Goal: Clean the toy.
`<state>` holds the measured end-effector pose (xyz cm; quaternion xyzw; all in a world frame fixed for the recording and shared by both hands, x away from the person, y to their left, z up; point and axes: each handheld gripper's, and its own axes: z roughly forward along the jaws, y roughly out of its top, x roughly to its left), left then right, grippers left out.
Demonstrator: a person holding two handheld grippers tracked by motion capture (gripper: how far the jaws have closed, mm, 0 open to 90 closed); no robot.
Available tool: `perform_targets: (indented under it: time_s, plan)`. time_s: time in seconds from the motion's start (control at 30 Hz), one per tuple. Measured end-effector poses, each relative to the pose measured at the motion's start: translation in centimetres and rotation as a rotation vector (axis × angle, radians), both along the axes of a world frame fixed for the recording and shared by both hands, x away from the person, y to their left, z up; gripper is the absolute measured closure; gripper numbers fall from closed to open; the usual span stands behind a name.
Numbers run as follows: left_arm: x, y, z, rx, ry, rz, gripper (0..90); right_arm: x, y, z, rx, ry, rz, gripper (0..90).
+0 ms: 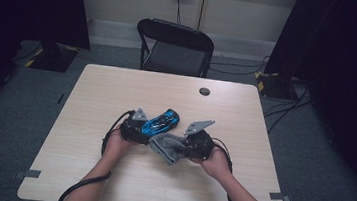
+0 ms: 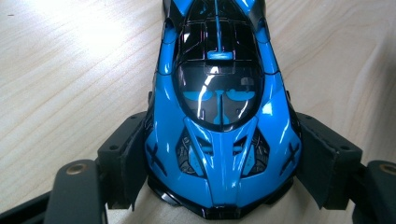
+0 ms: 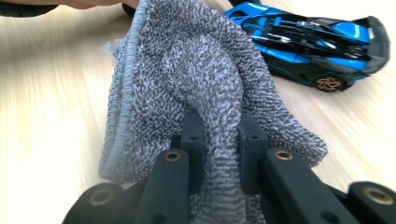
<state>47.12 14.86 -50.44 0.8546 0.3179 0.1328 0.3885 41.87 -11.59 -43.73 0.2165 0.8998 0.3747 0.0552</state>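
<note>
A glossy blue and black toy car rests on the wooden table, near its middle. My left gripper is shut on the car's nose; in the left gripper view both pads press against the sides of the blue toy car. My right gripper is shut on a fold of a grey terry cloth, just right of the car. In the right gripper view the grey cloth bunches between the jaws and drapes ahead, with the toy car beyond it at the upper right.
A black folding chair stands behind the table's far edge. A small dark round cap sits in the tabletop near the far side. Cables trail from both grippers past the forearms toward the near edge.
</note>
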Motion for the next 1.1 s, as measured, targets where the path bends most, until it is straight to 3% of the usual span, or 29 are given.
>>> perform_targets:
  time_s: [0.13,0.33,0.5,0.77,0.9,1.1]
  plan:
    - [0.0,0.0,0.0,0.000,0.000,0.000,26.0,0.7,-0.2,0.2,-0.003,0.054,-0.014,77.2]
    - [0.0,0.0,0.0,0.005,0.000,-0.004,26.0,1.6,-0.6,0.7,0.005,0.065,-0.044,77.1]
    - [0.0,0.0,0.0,0.005,0.000,-0.004,26.0,1.9,-0.6,1.1,0.011,0.048,-0.047,77.1]
    - [0.0,0.0,0.0,0.005,0.000,-0.004,26.0,1.5,-0.2,1.4,0.003,-0.041,-0.055,77.1]
    - [0.0,0.0,0.0,0.005,0.000,-0.004,26.0,2.0,-0.3,1.4,0.032,0.010,-0.073,77.1]
    - [0.0,0.0,0.0,0.005,0.000,-0.004,26.0,3.7,-0.6,1.6,0.023,0.009,-0.132,77.2]
